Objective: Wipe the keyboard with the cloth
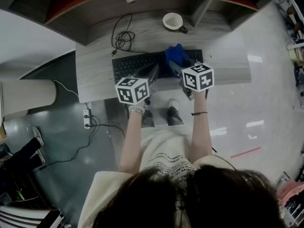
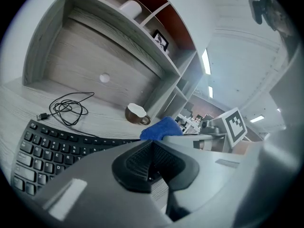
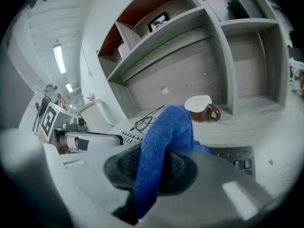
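Note:
The black keyboard (image 1: 137,64) lies on the grey wood desk (image 1: 95,75). A blue cloth (image 1: 177,54) bunches up over the keyboard's right part. My right gripper (image 1: 174,66) is shut on it, and in the right gripper view the blue cloth (image 3: 166,132) runs up between the dark pads. To its left, my left gripper (image 1: 153,72) hovers over the keyboard's middle, its jaws closed together with nothing between them. In the left gripper view the keyboard (image 2: 47,146) spreads at lower left, with the cloth (image 2: 161,128) just beyond the jaws.
A brown cup (image 1: 173,21) with a white inside stands behind the keyboard. A coiled black cable (image 1: 122,39) lies at the back left. Shelf compartments (image 3: 199,18) rise behind the desk. A power strip (image 1: 87,118) and a white cylinder (image 1: 28,96) are on the floor at left.

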The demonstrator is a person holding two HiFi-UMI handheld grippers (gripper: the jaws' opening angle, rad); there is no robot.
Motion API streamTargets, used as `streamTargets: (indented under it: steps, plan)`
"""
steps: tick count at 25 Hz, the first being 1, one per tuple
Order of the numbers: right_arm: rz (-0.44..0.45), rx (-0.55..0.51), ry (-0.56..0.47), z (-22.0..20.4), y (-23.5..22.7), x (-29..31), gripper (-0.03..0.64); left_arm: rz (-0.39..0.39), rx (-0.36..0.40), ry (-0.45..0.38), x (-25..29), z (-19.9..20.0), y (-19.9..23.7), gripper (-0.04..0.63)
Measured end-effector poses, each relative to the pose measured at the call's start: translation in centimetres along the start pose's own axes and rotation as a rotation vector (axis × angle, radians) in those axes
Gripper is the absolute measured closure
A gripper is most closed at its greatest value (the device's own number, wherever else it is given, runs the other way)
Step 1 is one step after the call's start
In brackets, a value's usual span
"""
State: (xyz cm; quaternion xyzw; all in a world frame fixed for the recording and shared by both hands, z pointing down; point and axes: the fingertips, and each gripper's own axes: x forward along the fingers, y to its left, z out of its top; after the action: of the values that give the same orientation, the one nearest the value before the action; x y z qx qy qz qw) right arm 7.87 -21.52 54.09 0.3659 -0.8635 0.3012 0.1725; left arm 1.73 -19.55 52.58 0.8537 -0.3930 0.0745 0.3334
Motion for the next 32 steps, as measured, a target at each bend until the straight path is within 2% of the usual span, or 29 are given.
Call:
streamTargets:
  steps: [32]
  plan:
    - [0.004, 0.001, -0.004, -0.1, 4.9, 3.5, 0.558, 0.002, 0.0, -0.002, -4.5, 0.2, 3.7, 0.592]
